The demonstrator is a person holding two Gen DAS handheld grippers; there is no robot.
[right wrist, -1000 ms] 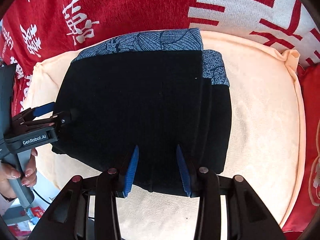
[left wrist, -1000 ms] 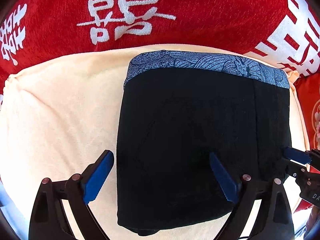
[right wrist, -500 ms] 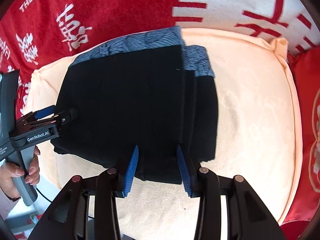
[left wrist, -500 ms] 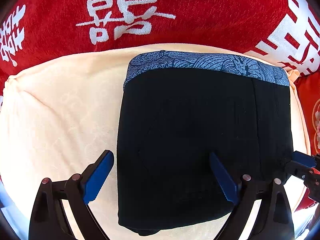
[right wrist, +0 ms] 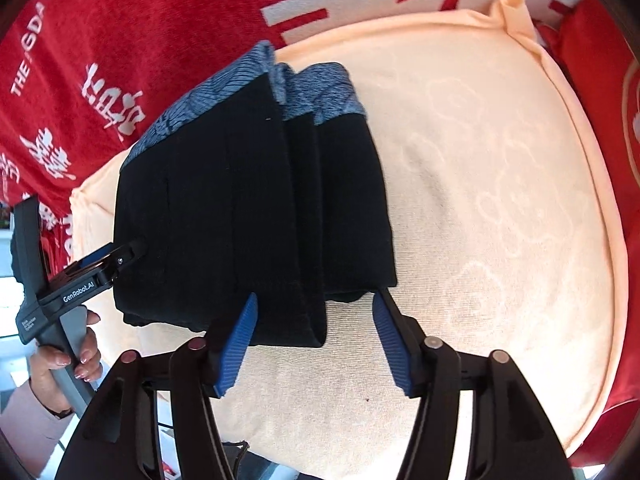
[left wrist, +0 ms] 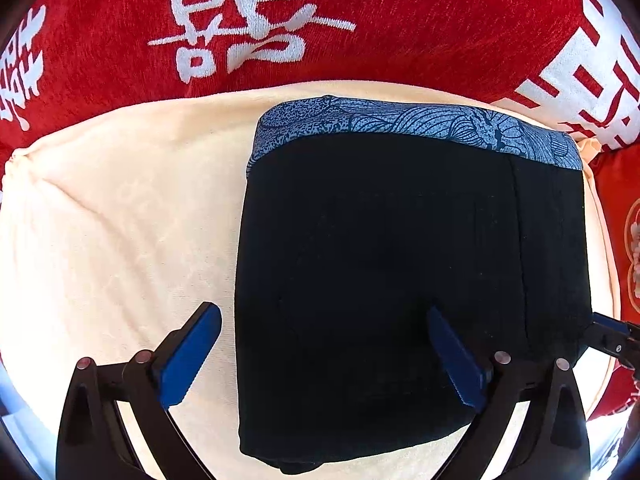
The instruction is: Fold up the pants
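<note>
Quick head count on the cushion

We count one pair of folded black pants (left wrist: 400,272) on one cream cushion (left wrist: 112,240), two grippers at the pants' near edge, the left gripper (left wrist: 324,356) and right gripper (right wrist: 316,344), one hand (right wrist: 60,364) left of the pants, and one red blanket (left wrist: 400,20) behind the cushion.

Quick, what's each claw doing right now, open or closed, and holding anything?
Left claw: open, holding nothing, spread over the near edge of the folded pants.
Right claw: open, holding nothing, at the pants' near edge.
</note>
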